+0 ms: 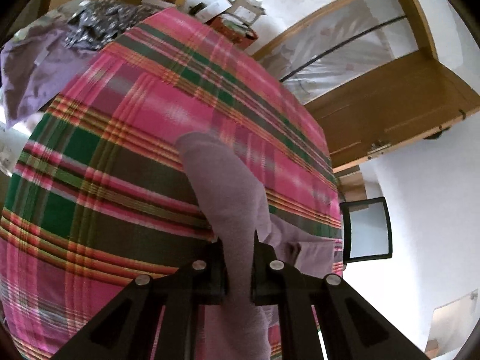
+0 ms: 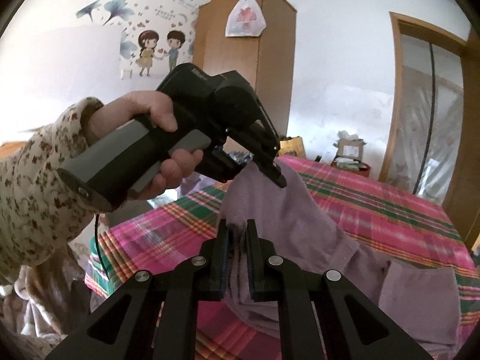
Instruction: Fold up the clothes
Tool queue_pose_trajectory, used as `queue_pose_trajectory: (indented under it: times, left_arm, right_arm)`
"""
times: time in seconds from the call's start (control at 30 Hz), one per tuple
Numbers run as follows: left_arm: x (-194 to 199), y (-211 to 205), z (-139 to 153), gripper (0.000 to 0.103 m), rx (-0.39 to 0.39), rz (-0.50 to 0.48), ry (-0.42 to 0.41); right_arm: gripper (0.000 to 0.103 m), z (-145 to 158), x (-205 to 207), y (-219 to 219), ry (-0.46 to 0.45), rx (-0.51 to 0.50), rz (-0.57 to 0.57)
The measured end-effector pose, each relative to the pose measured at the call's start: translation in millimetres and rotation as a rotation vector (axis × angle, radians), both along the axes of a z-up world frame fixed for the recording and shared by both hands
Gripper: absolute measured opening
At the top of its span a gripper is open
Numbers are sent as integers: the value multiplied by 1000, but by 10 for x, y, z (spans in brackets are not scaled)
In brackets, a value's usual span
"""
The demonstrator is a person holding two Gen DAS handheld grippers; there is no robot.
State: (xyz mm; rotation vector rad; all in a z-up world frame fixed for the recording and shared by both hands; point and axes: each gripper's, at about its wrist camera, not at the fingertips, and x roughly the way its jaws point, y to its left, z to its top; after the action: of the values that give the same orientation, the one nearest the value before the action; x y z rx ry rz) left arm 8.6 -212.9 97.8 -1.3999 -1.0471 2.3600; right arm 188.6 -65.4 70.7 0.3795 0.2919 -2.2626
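Note:
A mauve knit garment [image 2: 306, 222] hangs lifted above a bed with a pink and green plaid cover [image 2: 390, 210]. My right gripper [image 2: 238, 234] is shut on a fold of it near its upper edge. My left gripper [image 2: 277, 177] shows in the right wrist view, held in a hand, shut on the garment's top edge just beyond. In the left wrist view the left gripper [image 1: 240, 246] pinches a band of the mauve garment [image 1: 228, 186] that stretches out over the plaid cover [image 1: 120, 165]. The garment's lower part drapes onto the bed at the right.
A pile of other clothes, purple [image 1: 39, 69] and dark patterned [image 1: 99, 21], lies at the bed's far end. Boxes [image 2: 351, 150] stand past the bed. A wooden wardrobe [image 2: 240, 69] and a wood-framed door [image 2: 432, 114] are behind. The person's floral sleeve [image 2: 39, 186] is at the left.

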Motion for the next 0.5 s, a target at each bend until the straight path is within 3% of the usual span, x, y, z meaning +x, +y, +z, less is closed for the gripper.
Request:
queue_pose_trajectory:
  times: [0.5]
  left_arm:
    - [-74, 418, 305, 10, 10, -56, 43]
  right_arm:
    - [10, 261, -88, 444, -13, -93, -49]
